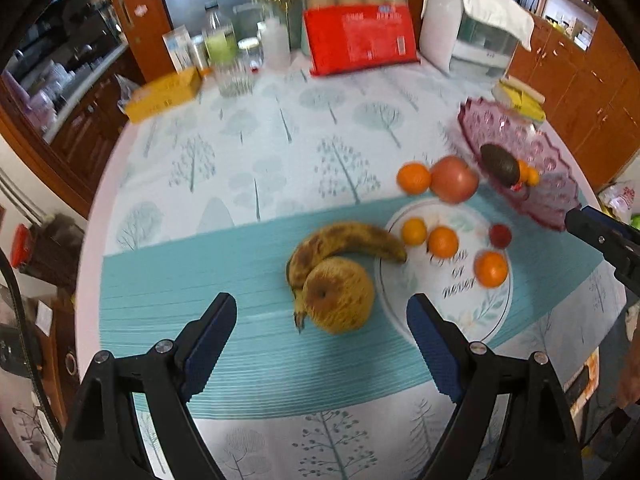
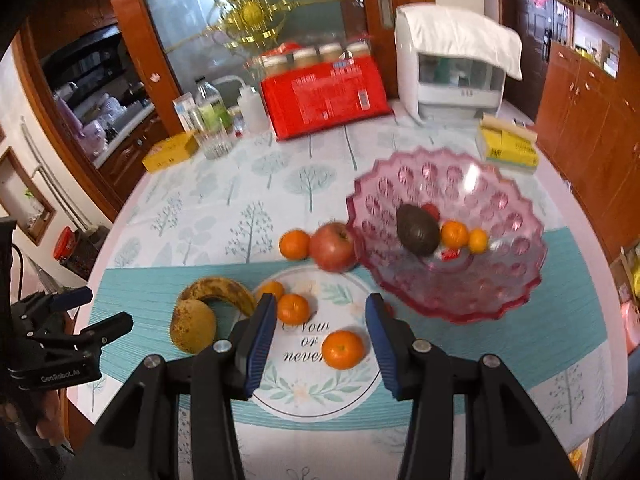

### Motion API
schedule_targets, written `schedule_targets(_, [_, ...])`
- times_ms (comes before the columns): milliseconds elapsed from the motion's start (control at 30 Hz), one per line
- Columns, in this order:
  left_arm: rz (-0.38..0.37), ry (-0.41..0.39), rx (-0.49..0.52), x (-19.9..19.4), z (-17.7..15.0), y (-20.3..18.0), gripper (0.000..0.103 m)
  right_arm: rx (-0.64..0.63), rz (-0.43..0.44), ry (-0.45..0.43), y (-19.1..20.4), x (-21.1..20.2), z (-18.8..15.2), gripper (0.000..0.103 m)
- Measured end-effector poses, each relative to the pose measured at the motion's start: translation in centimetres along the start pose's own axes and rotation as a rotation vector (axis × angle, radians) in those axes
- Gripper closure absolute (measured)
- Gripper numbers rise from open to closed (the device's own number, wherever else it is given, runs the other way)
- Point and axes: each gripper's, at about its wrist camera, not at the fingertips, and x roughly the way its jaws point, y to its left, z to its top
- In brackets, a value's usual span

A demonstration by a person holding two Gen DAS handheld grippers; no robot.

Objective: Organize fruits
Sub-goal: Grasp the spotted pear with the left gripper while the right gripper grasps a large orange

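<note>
Tool-wise, our left tool [image 1: 322, 320] gapes wide above the yellow apple [image 1: 338, 294], sized for it; our right tool [image 2: 320, 320], narrower and empty, suits a mandarin [image 2: 343, 349].

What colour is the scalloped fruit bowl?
Translucent pink, with embossed round patterns: the fruit bowl shows best in the right wrist view.

Both views are evenly daylit with soft shadows, motion-blurred across the fruit and far bench [image 1: 240, 152], strongly bowed and black-vignetted at the corners.
</note>
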Motion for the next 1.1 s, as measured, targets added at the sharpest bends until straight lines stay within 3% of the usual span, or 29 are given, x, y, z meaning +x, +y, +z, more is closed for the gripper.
schedule_targets(167, [-0.062,0.059,0.004,3.2,-0.4,1.1,0.017,0.035,-0.039,0.064,0.5,2.4,-1.0,0.057])
schedule_targets(400, [-0.104,0.075,0.056,6.6,-0.1,0.7,0.017,0.093,-0.083,0.132,0.5,5.3,-2.8,0.057])
schedule_targets(600, [-0.087,0.071,0.118,9.0,-0.3,-0.8,0.023,0.159,-0.094,0.163,-0.4,6.9,-4.1,0.057])
schedule_targets(733, [-0.087,0.067,0.153,10.1,-0.6,-1.6,0.040,0.214,-0.101,0.182,-1.4,7.9,-4.7,0.056])
schedule_targets(1100, [-0.059,0.010,0.208,10.4,-0.6,-2.9,0.039,0.234,-0.097,0.209,-1.9,10.4,-5.3,0.057])
